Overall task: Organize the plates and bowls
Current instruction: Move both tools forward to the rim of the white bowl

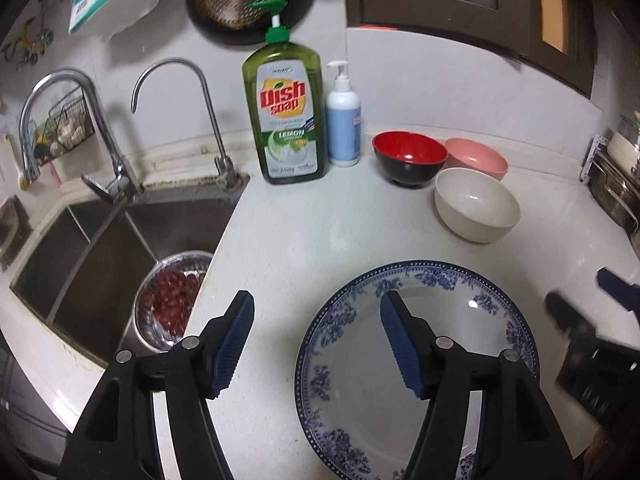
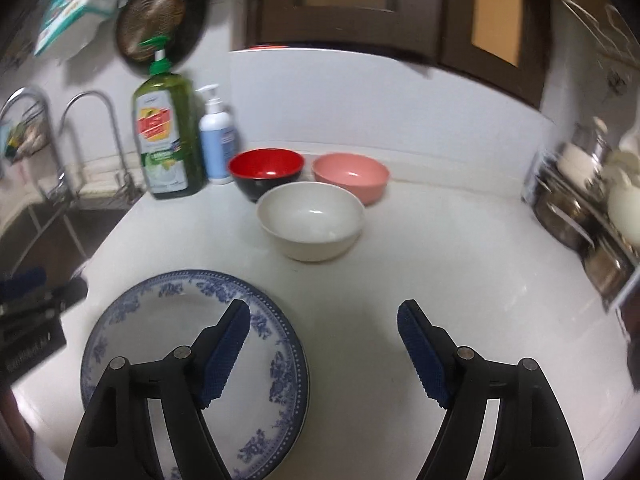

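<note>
White bench (image 2: 400, 280): both grippers, left gripper (image 1: 316, 344) and right gripper (image 2: 324, 350), have released fingers; approach white bowl (image 2: 310, 220) at twelve o'clock gently.

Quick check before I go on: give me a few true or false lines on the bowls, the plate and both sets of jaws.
1. Three bowls stand on the counter. True.
2. The white bowl is stacked inside the pink bowl. False: it stands alone, in front of it.
3. The left gripper grips the plate. False: jaws open, holding nothing.
4. The right gripper is empty. True.
5. The red bowl sits in the sink. False: it is by the soap bottles.
</note>
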